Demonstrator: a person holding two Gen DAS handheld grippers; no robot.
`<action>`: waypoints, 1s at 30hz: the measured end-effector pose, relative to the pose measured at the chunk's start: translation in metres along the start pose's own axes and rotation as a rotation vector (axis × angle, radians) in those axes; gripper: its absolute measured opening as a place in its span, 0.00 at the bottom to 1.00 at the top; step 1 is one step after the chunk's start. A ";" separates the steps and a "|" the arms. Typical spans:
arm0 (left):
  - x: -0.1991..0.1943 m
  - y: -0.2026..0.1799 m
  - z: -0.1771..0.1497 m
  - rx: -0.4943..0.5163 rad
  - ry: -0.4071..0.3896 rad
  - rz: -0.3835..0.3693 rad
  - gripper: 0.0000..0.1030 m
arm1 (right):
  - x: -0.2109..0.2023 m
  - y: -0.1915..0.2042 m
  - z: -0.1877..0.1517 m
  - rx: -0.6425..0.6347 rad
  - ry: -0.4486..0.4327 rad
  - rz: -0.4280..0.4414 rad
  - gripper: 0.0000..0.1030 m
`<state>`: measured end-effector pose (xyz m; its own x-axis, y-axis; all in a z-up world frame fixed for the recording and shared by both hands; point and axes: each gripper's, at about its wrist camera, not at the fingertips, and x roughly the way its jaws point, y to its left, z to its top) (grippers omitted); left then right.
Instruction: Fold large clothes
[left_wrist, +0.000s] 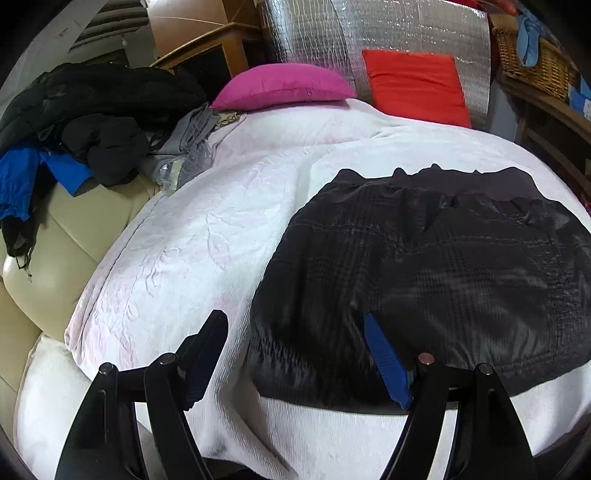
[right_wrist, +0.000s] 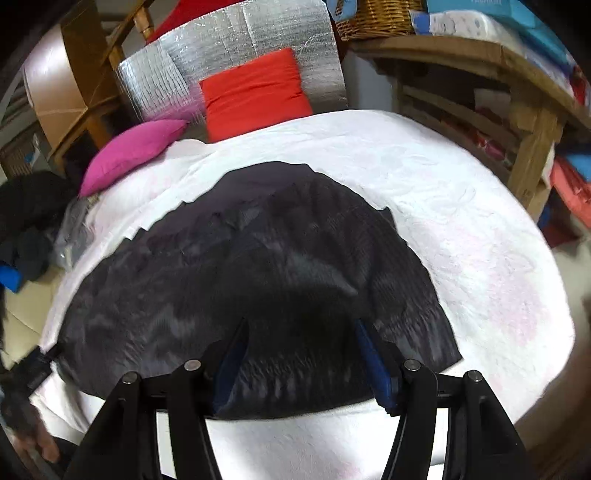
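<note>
Left gripper (left_wrist: 295, 332): jaws spread wide, empty, over garment's near-left edge.
Right gripper (right_wrist: 301, 336): released, jaws apart above the near hem.
Dark checked garment (left_wrist: 436, 273): flat on white bedspread (left_wrist: 177, 236).
Wicker basket (left_wrist: 535, 62): holds blue cloth (left_wrist: 528, 37).

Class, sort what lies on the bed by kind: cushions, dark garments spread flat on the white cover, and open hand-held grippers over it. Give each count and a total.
Cushions: 2, pink cushion and red cushion
Dark garment on the white cover: 1
Open grippers: 2, left hand-held gripper, right hand-held gripper
Total: 5
</note>
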<state>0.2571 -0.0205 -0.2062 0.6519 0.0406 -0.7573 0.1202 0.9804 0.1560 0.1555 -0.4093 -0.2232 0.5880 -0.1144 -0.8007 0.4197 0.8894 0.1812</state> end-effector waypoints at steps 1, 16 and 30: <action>0.001 0.000 -0.002 -0.001 0.002 0.002 0.75 | 0.006 -0.001 -0.002 -0.005 0.025 -0.020 0.62; -0.011 -0.010 -0.009 0.022 -0.030 0.010 0.78 | -0.006 0.019 -0.008 -0.019 -0.002 0.066 0.66; 0.004 -0.035 -0.019 0.054 0.047 -0.057 0.78 | 0.014 0.064 -0.028 -0.092 0.093 0.132 0.66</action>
<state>0.2418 -0.0512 -0.2267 0.6068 -0.0046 -0.7949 0.1974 0.9695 0.1451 0.1714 -0.3421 -0.2391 0.5657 0.0436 -0.8234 0.2757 0.9312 0.2387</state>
